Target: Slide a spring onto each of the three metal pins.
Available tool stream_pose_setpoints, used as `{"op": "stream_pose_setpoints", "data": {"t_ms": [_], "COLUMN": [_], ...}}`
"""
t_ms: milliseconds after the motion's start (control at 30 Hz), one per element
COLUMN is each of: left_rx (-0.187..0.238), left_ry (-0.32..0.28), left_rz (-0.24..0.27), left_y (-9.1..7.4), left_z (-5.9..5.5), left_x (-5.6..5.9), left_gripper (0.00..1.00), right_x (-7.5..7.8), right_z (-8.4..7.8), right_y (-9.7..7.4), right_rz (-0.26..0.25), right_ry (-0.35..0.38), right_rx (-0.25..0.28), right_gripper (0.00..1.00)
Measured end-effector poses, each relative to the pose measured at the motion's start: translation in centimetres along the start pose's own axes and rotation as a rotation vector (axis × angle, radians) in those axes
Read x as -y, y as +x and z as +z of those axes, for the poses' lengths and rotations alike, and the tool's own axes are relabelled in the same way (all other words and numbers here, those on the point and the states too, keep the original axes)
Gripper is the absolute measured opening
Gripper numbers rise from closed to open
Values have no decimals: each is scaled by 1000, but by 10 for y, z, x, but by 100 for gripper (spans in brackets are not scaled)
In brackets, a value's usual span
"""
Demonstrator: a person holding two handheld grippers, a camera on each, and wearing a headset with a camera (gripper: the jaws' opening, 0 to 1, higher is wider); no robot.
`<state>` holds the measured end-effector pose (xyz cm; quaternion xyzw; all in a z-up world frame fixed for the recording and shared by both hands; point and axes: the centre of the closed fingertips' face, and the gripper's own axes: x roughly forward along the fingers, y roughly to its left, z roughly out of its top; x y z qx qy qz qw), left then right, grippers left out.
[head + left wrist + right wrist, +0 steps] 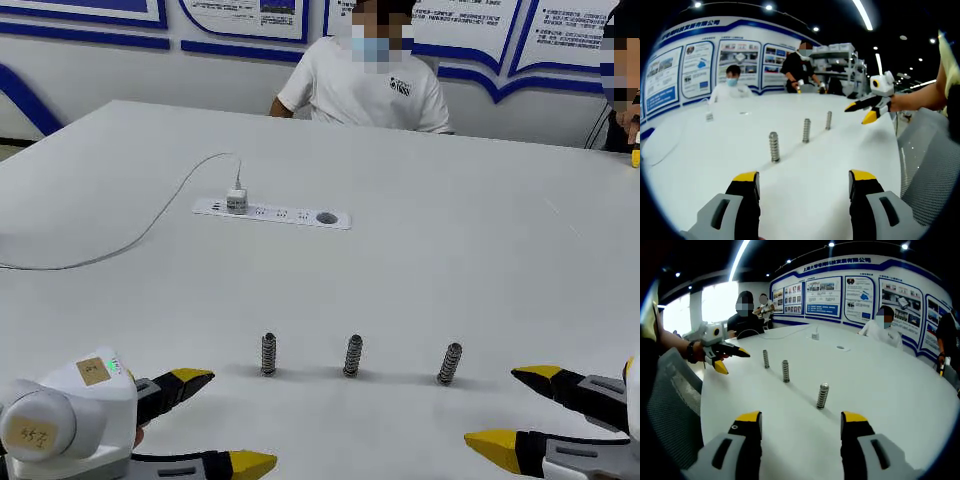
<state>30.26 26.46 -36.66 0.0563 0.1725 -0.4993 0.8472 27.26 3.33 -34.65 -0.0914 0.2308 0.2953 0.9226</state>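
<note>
The left tongs and the right tongs are both spread and hold nothing. Ahead of them, three springs stand upright on the table. The left spring is nearest the left tongs, the middle spring lies between both, and the right spring is nearest the right tongs. Each seems already on its pin.

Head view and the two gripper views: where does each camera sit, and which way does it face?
Head view: on the person's head, facing forward and down over the table; left gripper and right gripper show at the bottom.
Left gripper view: on the left gripper, facing along its open jaws past the springs to the right gripper and its arm.
Right gripper view: on the right gripper, facing back toward the left gripper.
All share the three springs.
</note>
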Motion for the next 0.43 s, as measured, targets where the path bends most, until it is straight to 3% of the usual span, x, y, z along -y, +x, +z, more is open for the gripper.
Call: {"op": "stream_pose_setpoints", "data": {"t_ms": [433], "left_rx": [-1], "left_ry": [-4], "left_rz": [-2], "left_y": [1], "left_z": [-2], "left_x": [2], "left_gripper": [74], "right_x": [-2], "right_z": [-1], "right_y": [2], "right_rz": [5], "right_ry": [8], "right_rx": [-3], "right_gripper": [65]}}
